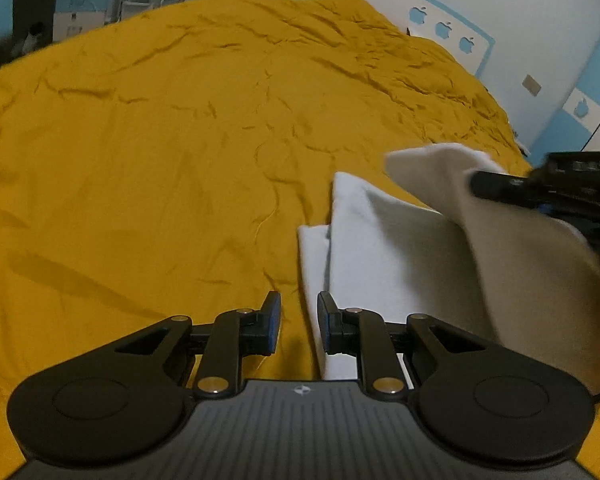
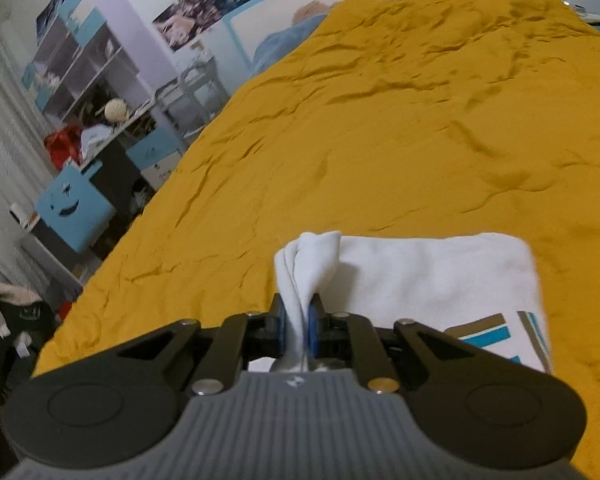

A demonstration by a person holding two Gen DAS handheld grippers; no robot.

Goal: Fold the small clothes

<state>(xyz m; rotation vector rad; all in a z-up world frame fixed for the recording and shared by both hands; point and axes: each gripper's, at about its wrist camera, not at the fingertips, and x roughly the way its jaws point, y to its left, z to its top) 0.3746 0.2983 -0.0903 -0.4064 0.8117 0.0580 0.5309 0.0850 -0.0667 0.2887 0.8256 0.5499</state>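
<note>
Blur hides the white garment (image 2: 420, 280) beyond the right hand-held gripper (image 2: 298, 320) pinching it; left hand-held gripper (image 1: 299, 322) gapes empty.

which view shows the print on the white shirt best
The right wrist view: the shirt lies on the yellow bedspread with its blue and brown stripes visible. The left wrist view shows only plain white folds, no print.

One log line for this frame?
left gripper: open, empty | right gripper: shut on white garment fold | surface: yellow bedspread

Left hand-held gripper (image 1: 299, 322) parted, right (image 2: 299, 330) clamped
</note>
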